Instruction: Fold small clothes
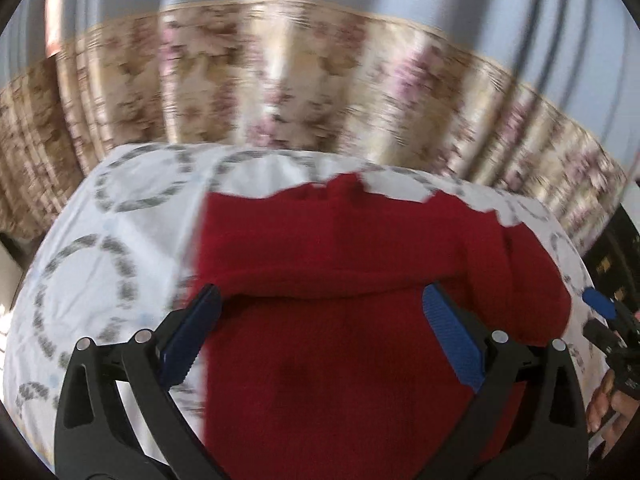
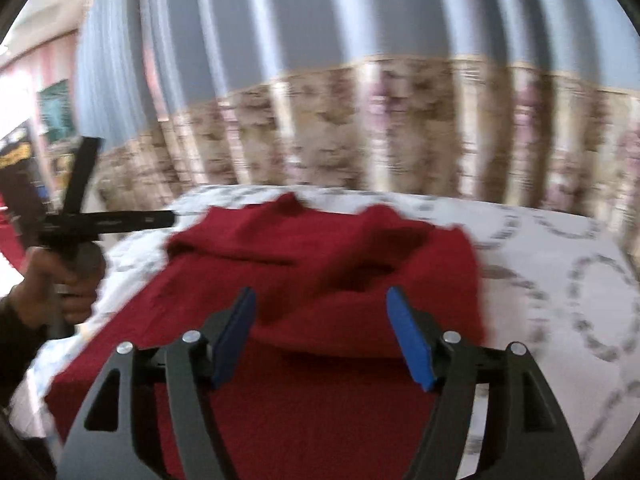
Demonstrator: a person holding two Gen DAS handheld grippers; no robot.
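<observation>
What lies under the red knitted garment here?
The red knitted garment rests on a white sheet printed with grey rings, visible around its edges. What the cloth covers beneath its folded layers cannot be seen.

One red garment (image 1: 340, 248) is lying on one bed sheet (image 1: 120, 240), white with grey ring patterns. Two hand-held grippers are showing: the left hand-held gripper (image 1: 320, 312) and the right hand-held gripper (image 2: 320, 312), each carrying two blue pads. One curtain (image 1: 280, 92) is hanging behind. Two hands are showing: the left hand (image 2: 76, 280) and the right hand (image 1: 612, 408).
</observation>
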